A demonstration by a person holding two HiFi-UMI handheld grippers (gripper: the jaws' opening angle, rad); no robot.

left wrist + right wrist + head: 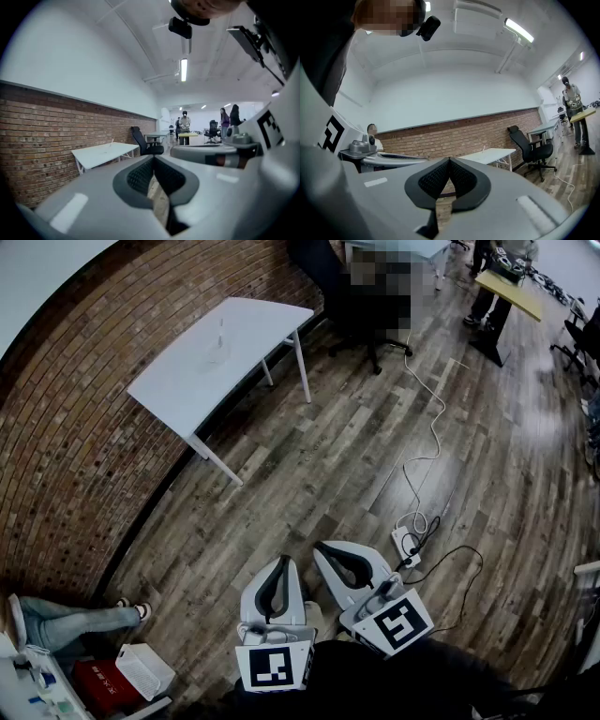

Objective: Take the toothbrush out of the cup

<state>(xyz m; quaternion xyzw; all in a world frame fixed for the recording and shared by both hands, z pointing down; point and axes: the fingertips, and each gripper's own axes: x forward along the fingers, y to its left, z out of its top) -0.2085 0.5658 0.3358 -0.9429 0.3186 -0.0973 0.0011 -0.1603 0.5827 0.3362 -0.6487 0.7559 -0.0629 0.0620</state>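
The cup (217, 354) stands on the white counter (187, 385) beside the brick wall (84, 427), at about 11 o'clock in the head view. The toothbrush (221, 332) sticks up out of it (both small and faint from here). The left gripper (280, 566) and right gripper (326, 551) hover over the wooden floor (356, 456) at 6 o'clock, well apart from the counter. The left one's fingers (140, 176) are pressed together on nothing, and so are the right one's fingers (433, 180).
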